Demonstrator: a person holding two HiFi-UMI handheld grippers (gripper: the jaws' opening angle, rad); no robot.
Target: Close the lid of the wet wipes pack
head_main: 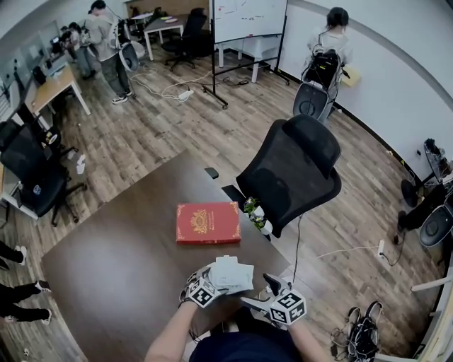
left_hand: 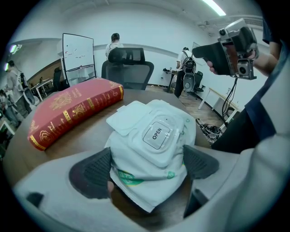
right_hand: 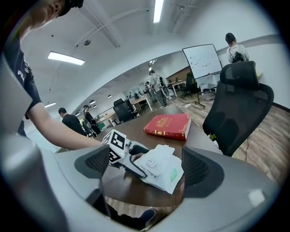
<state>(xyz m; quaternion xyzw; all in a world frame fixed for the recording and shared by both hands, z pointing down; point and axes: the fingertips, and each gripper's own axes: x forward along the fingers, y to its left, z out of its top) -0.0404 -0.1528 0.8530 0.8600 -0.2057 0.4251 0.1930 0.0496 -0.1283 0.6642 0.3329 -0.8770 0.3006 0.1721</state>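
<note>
1. Tongs in your left hand [left_hand: 148, 167] are clamped on the wet wipes pack [left_hand: 154, 149], one dark ribbed pad pressing each side of its near end.
2. You have the pack at the near edge of the counter [head_main: 120, 261], close to the right-hand corner. I cannot tell whether it rests on the wood or sits just clear of it.
3. Its lid [left_hand: 127, 117] is open: the white flap lies folded back off the top, on the side toward the book. An oval frame with a rectangular label printed OPEN [left_hand: 157, 132] is uncovered.
4. Your right tongs [right_hand: 147, 165] stand wide apart with nothing between the pads. They hover just beside the pack, off the near edge, and point at it from the right without touching it.
5. From the right gripper view you see the left gripper's marker cube [right_hand: 117, 144] just left of the pack.
6. A red book with gold ornament [head_main: 208, 222] lies flat near the middle of the counter, beyond the pack and apart from it.
7. A small dark flat object [head_main: 211, 172] sits by the far edge.
8. A black mesh office chair [head_main: 297, 170] stands against the counter's right edge.
9. Several people stand well away, one beside a whiteboard [head_main: 249, 18].
</note>
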